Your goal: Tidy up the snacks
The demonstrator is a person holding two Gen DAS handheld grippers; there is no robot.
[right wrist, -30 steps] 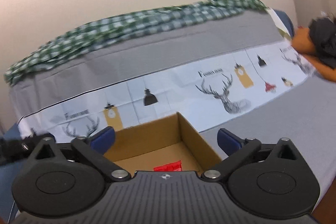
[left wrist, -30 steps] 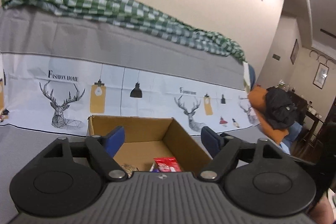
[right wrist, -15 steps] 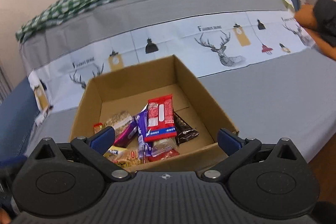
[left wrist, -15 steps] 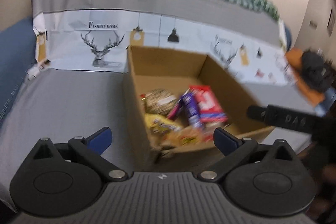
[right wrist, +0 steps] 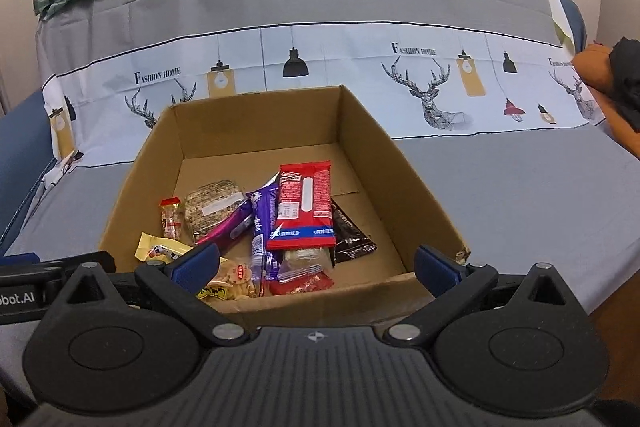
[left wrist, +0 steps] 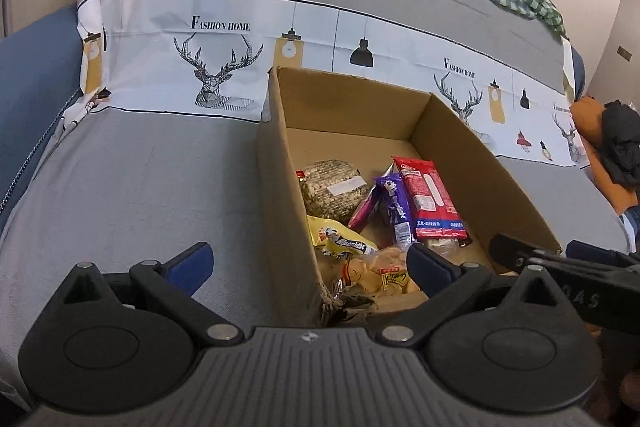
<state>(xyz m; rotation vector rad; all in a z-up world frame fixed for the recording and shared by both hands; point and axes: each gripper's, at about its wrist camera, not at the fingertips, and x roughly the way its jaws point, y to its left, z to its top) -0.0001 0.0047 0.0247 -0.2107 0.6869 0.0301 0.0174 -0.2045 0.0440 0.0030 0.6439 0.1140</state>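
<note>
Hovering just short of the open brown cardboard box [right wrist: 256,307], the right tool [right wrist: 316,261] has its blue pads spread wide with nothing between them; the left tool [left wrist: 310,261] straddles the box's near left corner at 12 o'clock, equally wide and empty

Nearest in the box, at 11 o'clock from the right tool, lies a clear crinkly bag of pale crackers [right wrist: 236,281], likely brittle, so pinch its sealed edge. Beyond it a purple foil chocolate bar [right wrist: 264,223] and a red plastic wafer packet [right wrist: 306,207] lie stacked, light and slippery; grip across the narrow width. A dark brown sachet [right wrist: 352,235] peeks out at 1 o'clock. Farther, at 11 o'clock, sits a stiff seed-studded cake in clear wrap [right wrist: 214,205]. The box rests on a grey sofa cover [right wrist: 520,187]
</note>
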